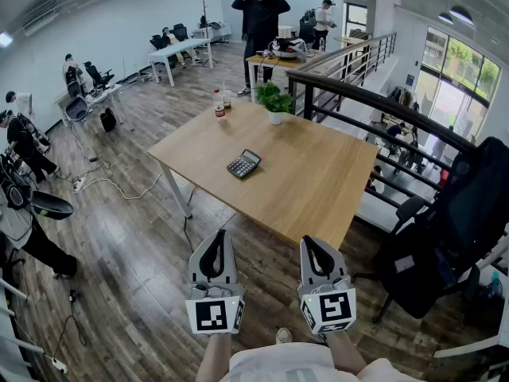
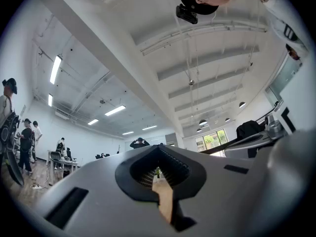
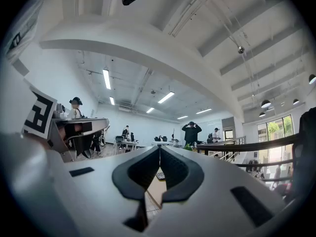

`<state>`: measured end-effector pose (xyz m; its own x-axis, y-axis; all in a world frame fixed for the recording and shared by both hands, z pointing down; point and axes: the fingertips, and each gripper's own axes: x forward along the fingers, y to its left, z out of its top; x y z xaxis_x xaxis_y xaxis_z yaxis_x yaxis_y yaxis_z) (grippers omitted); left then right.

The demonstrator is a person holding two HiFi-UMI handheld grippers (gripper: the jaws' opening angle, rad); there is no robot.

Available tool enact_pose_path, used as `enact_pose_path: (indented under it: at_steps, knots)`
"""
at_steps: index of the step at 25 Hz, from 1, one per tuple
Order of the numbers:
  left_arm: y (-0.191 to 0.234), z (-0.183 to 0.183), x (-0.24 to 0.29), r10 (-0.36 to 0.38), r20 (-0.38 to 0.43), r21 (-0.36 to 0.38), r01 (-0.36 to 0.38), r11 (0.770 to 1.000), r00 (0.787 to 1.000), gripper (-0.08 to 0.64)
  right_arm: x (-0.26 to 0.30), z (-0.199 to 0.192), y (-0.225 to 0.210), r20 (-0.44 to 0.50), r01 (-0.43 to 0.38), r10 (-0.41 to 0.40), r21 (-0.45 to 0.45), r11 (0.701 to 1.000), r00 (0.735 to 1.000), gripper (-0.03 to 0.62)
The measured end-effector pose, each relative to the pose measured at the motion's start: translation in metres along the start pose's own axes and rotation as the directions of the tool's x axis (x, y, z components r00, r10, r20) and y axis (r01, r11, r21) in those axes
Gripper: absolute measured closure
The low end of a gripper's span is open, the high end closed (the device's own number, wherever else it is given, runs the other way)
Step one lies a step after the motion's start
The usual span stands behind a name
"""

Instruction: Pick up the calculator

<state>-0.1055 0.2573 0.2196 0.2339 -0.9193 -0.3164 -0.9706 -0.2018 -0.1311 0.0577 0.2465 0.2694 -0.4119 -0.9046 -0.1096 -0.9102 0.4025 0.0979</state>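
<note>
Open-plan office with wood flooring: wooden table carries the calculator, long axis running near-left to far-right. Left gripper and right gripper: jaws closed, empty.

- An open-plan office: white desks with black office chairs stand from 10 to 12 o'clock, with people sitting or standing by them.
- A plain wooden table at the centre carries a calculator and, at its 12 o'clock end, a potted plant.
- Cables trail over the wood-plank floor at 9 o'clock.
- A black railing runs from 1 to 3 o'clock, with tall windows beyond.
- Long strip lights line the white ceiling.
</note>
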Motion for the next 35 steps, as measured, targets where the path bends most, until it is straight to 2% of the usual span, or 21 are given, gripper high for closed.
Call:
enact_pose_path:
  at_steps: [8, 15, 23, 27, 31, 35]
  knots:
    - [-0.001, -0.007, 0.011, 0.000, -0.007, -0.009, 0.000, 1.000, 1.000, 0.551, 0.008, -0.004, -0.009, -0.001, 0.006, -0.006, -0.003, 1.000, 1.000, 0.572]
    - [0.004, -0.018, 0.027, 0.019, -0.027, -0.008, -0.019, 1.000, 0.999, 0.551, 0.019, -0.013, -0.024, -0.004, -0.002, 0.003, 0.045, 0.999, 1.000, 0.572]
    - [-0.001, -0.034, 0.048, 0.037, -0.058, 0.015, -0.036, 0.999, 0.998, 0.551, 0.039, -0.027, -0.039, -0.022, -0.063, 0.065, 0.088, 0.994, 0.998, 0.572]
    - [0.001, -0.035, 0.059, 0.052, -0.062, 0.031, -0.051, 0.998, 0.997, 0.551, 0.056, -0.021, -0.042, 0.004, -0.100, 0.100, 0.066, 0.993, 0.995, 0.571]
    - [0.006, -0.036, 0.073, 0.061, -0.044, 0.034, -0.059, 0.998, 0.997, 0.551, 0.070, -0.018, -0.044, 0.011, -0.133, 0.133, 0.027, 0.991, 0.991, 0.571]
    - [0.015, -0.048, 0.103, 0.051, -0.007, 0.030, -0.051, 0.998, 0.999, 0.551, 0.096, -0.005, -0.054, 0.070, -0.154, 0.150, 0.058, 0.986, 0.986, 0.571]
